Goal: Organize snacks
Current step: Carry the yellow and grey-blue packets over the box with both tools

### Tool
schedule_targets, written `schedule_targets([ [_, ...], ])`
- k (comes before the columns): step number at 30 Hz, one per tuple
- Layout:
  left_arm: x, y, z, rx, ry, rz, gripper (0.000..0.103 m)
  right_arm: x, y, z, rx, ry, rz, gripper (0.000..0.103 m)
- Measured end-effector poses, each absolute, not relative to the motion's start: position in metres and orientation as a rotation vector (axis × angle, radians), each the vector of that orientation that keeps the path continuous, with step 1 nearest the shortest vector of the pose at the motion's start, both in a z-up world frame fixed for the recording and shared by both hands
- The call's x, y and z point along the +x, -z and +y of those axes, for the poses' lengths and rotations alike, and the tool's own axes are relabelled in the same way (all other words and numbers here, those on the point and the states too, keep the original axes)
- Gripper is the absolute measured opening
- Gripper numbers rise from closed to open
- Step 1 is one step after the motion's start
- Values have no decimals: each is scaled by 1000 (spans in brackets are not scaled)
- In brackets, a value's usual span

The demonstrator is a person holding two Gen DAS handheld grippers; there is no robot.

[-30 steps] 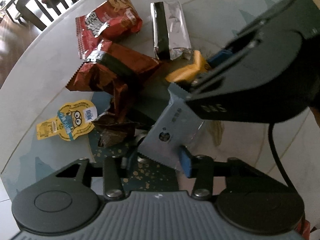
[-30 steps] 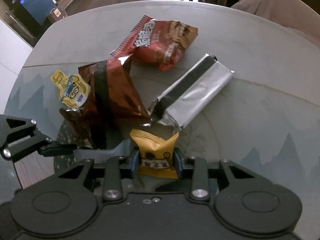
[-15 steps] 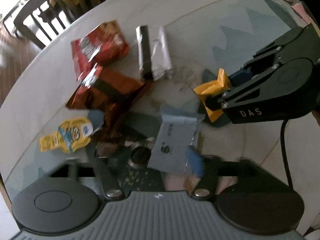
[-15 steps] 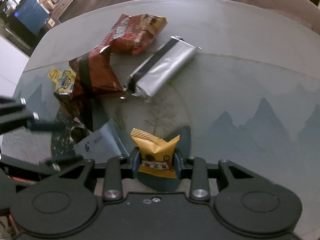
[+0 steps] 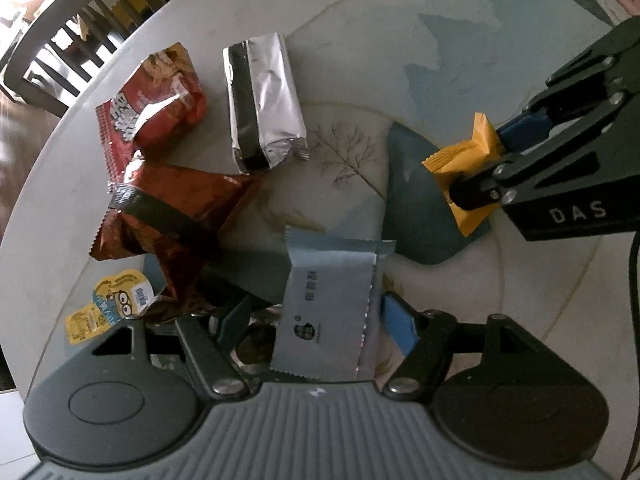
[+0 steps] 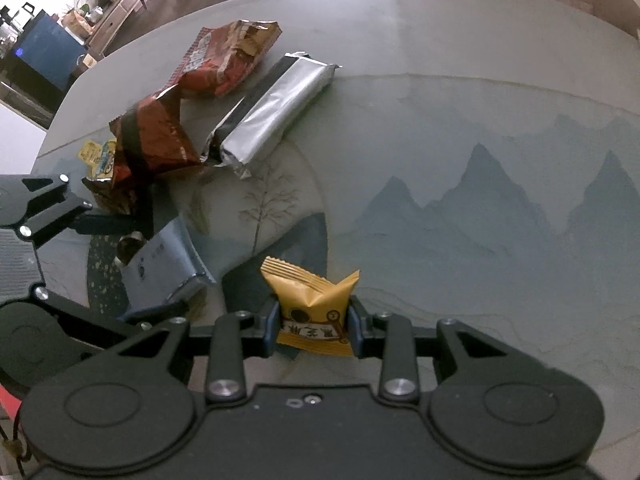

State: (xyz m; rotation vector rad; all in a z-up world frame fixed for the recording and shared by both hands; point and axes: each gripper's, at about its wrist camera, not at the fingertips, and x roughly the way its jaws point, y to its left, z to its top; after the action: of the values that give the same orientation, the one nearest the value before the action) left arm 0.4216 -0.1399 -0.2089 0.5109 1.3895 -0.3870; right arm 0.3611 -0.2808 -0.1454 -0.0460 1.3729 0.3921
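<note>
Right gripper (image 6: 313,326) clenched on the small yellow crinkle-edged snack packet (image 6: 312,308), above the painted table (image 6: 480,120). Left gripper (image 5: 316,320) spread; the pale blue flat foil sachet (image 5: 328,312) lies between my fingers, long axis along them, contact unclear.

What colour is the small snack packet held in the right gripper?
Yellow-orange packet with dark print, clearest in the right wrist view, held by the right gripper.
</note>
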Motion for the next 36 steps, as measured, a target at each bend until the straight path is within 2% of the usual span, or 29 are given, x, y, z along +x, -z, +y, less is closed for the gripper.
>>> schedule_targets([
  [2,421,212,-140,526,381,1394,72,362,146,-282,-38,-394,1375,33],
  [4,420,210,-139,511,391,1393,65,362,147,-283,-36,-392,1375,33],
  [6,417,207,-139,495,408,1396,50,362,147,-283,-34,-391,1377,33],
  [8,414,204,-138,503,402,1387,47,362,146,-284,-34,-384,1376,33],
  [18,403,160,-114,402,362,1311,47,344,116,-288,-15,-367,1336,33],
  [27,370,85,-87,352,319,1180,47,302,53,-282,-7,-392,1248,33],
  [36,308,34,-64,314,254,1131,47,243,-4,-256,-31,-433,1156,33],
])
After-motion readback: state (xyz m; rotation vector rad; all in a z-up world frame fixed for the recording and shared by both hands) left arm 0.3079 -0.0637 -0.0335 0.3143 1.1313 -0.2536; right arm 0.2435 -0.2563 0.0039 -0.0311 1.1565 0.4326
